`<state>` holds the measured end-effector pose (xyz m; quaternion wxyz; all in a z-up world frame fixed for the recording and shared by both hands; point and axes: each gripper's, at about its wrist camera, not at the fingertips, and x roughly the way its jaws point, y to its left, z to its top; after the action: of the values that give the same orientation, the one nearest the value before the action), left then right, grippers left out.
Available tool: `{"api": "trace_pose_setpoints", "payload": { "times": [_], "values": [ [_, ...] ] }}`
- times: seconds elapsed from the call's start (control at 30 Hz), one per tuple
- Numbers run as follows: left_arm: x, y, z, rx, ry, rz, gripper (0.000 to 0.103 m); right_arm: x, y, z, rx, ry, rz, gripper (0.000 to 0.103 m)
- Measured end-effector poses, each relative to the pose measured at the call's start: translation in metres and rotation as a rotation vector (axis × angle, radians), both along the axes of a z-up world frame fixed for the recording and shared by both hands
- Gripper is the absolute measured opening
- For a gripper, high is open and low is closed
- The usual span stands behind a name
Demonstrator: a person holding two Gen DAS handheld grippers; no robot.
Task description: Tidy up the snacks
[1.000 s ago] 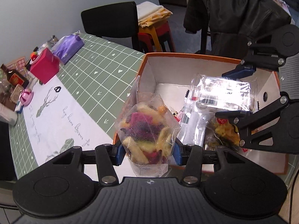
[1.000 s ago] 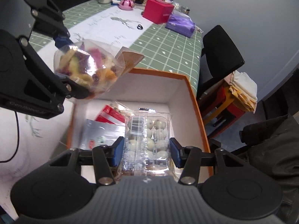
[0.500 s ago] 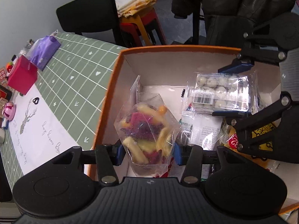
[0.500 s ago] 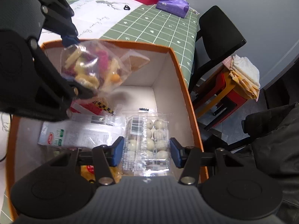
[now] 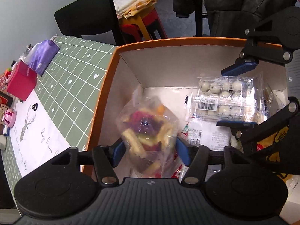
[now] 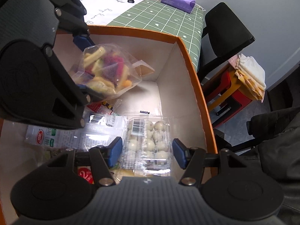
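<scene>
Inside the orange box (image 6: 189,60), the egg pack (image 6: 148,142) lies lengthwise along the right tool (image 6: 146,150).

Left gripper's body (image 6: 37,78) hides the box's (image 6: 195,86) nine o'clock wall; bottom snack packets sit half buried, labels unreadable

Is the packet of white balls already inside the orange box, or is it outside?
Inside. The packet of white balls lies below the rim of the orange box, beside its right wall, over other snack packets.
</scene>
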<state>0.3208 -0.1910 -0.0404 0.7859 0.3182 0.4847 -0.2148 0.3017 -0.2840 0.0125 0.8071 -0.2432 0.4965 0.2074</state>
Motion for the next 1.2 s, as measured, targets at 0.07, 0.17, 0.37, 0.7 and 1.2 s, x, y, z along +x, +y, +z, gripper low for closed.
{"api": "trace_pose_setpoints", "payload": {
  "times": [0.07, 0.17, 0.37, 0.7, 1.2],
  "values": [
    [0.0, 0.001, 0.002, -0.004, 0.003, 0.002, 0.075, 0.0, 0.0, 0.001, -0.001, -0.003, 0.001, 0.071],
    [-0.001, 0.003, 0.007, -0.02, 0.007, 0.006, 0.077, -0.002, 0.001, 0.003, -0.003, -0.007, 0.011, 0.076],
    [-0.012, 0.004, 0.023, -0.028, 0.001, -0.025, 0.083, -0.007, 0.002, 0.013, -0.02, -0.022, 0.015, 0.088],
    [-0.043, 0.024, 0.057, -0.008, -0.058, -0.028, 0.083, -0.029, 0.003, 0.041, -0.015, -0.048, -0.002, 0.093],
    [-0.167, 0.091, 0.139, -0.179, -0.285, 0.189, 0.083, -0.133, 0.025, 0.1, 0.139, -0.22, -0.012, 0.096]
  ]
}}
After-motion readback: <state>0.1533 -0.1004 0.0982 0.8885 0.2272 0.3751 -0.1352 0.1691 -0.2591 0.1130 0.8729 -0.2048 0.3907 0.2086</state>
